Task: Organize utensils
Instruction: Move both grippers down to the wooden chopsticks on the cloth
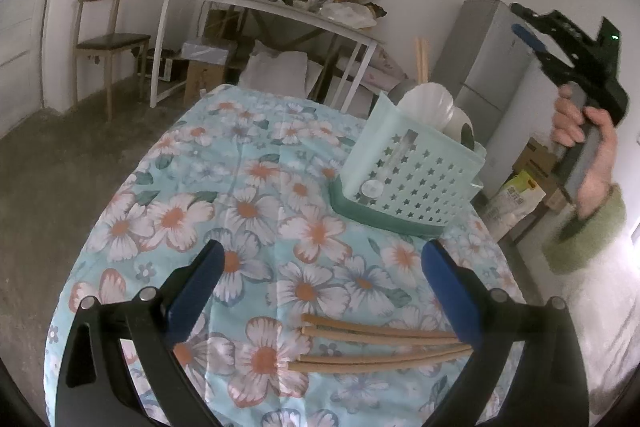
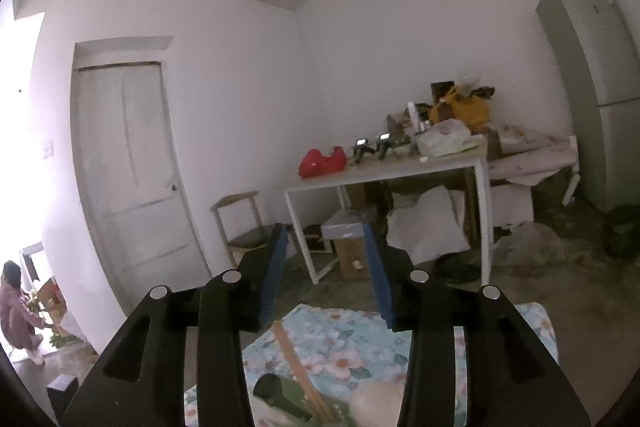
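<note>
Dim, soft indoor light; strong fisheye bending at edges; blown-out glare at right view's left doorway (image 2: 24,131); slight motion blur.

Setting: lived-in room of a home, used for dining and storage. Evidence: table under a floral tablecloth (image 1: 248,187) carrying a mint perforated utensil basket (image 1: 416,179) with white ladles inside, and wooden chopsticks (image 1: 380,347) lying loose on the cloth. Grey two-door refrigerator (image 2: 596,91) against the white wall. White-framed side table (image 2: 384,171) cluttered with a red plastic bag (image 2: 322,163) and assorted bags; cardboard boxes and sacks stored underneath. Wooden chair (image 1: 108,43) beside it. Paneled white door (image 2: 132,167). Bare concrete floor (image 1: 60,167).
</note>
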